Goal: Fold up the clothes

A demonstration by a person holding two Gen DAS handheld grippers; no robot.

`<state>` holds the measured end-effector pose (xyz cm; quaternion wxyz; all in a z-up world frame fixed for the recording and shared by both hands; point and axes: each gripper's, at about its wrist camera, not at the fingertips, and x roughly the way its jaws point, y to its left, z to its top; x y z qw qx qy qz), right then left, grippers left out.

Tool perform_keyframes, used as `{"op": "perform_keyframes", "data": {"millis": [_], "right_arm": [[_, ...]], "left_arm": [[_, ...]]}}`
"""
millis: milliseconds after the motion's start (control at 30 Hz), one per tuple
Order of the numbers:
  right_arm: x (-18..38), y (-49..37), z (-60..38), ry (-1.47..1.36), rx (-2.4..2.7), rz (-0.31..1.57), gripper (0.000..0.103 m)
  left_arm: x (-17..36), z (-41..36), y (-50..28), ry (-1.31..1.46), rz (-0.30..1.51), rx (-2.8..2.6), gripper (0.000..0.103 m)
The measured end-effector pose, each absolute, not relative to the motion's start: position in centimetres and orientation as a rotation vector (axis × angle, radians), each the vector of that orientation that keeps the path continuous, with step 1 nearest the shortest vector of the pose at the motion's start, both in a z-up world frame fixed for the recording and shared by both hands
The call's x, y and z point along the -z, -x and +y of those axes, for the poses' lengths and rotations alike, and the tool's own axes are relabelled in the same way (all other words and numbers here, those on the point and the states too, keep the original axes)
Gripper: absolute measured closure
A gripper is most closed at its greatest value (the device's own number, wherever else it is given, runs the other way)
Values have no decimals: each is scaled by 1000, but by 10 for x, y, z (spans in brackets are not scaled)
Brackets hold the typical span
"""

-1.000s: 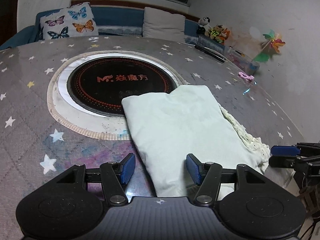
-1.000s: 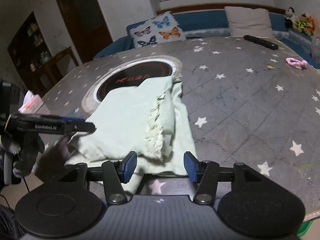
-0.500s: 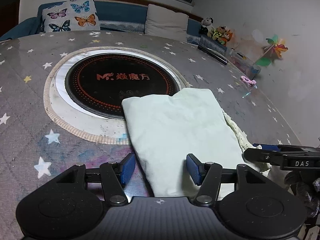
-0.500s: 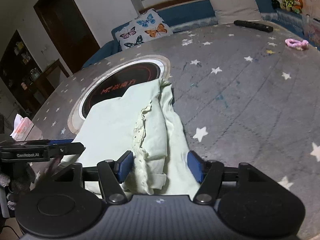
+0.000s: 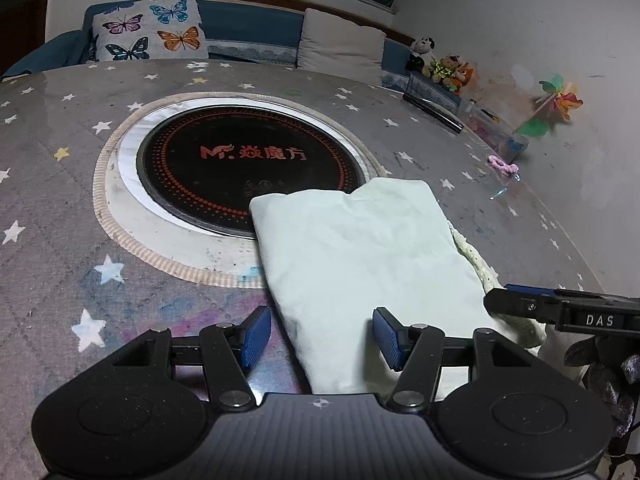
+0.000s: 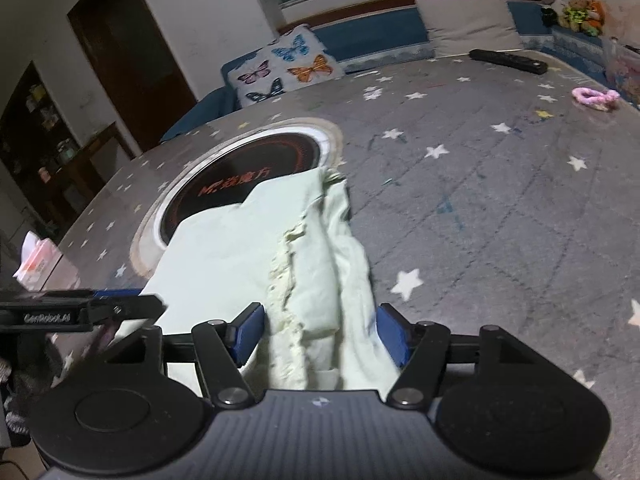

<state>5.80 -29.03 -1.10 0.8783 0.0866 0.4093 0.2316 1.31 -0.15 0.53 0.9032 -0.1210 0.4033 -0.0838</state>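
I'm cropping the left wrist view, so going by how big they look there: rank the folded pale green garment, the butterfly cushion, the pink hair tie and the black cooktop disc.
1. black cooktop disc and folded pale green garment: too alike; the garment lies nearer the camera.
2. butterfly cushion
3. pink hair tie

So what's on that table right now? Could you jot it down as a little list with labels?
Table: starry grey cover, round black cooktop set in the middle
Garment: pale green folded cloth, far end lying over the cooktop's edge, lace trim on one side
Left gripper: jaws open, astride the garment's near left edge
Right gripper: jaws open, just widened, layered right edge between them
Other items: remote control, pink hair tie
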Motion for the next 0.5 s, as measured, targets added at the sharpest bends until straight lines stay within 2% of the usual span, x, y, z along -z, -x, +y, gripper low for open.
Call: {"op": "perform_keyframes", "data": {"millis": [300, 500], "right_arm": [[13, -54, -276, -173, -536, 857, 37], [14, -51, -265, -167, -585, 863, 50]], "left_arm": [[-5, -12, -12, 237, 847, 194, 44], [-4, -14, -12, 251, 851, 203, 53]]}}
